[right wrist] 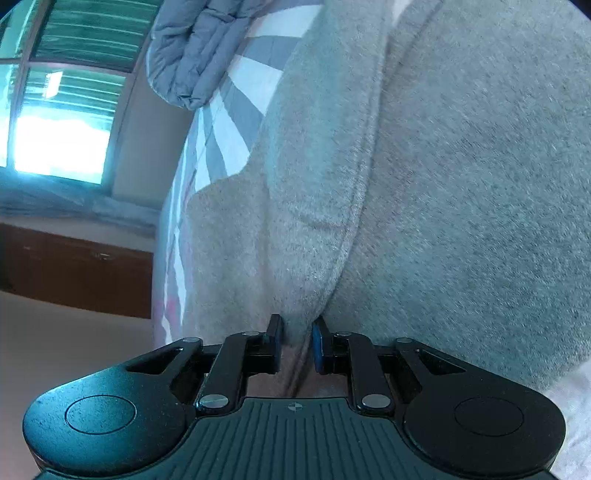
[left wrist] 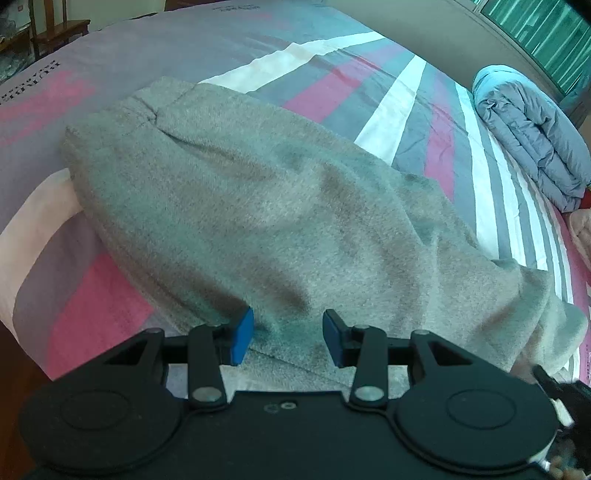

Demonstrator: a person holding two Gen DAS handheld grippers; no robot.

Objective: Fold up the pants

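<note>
Grey fleece pants (left wrist: 258, 206) lie spread on a striped bedsheet (left wrist: 399, 110), the waistband end far left. My left gripper (left wrist: 288, 336) is open, its blue pads either side of the near edge of the pants, with nothing pinched. In the right wrist view the pants (right wrist: 461, 166) fill the frame with a seam running down the middle. My right gripper (right wrist: 297, 341) is shut on a fold of the pants fabric between its pads.
A folded grey-blue duvet (left wrist: 532, 136) lies at the far right of the bed, also seen in the right wrist view (right wrist: 195, 48). A window (right wrist: 62, 122) and a wooden cabinet (right wrist: 77, 273) stand beyond the bed. A wooden chair (left wrist: 59, 33) is far left.
</note>
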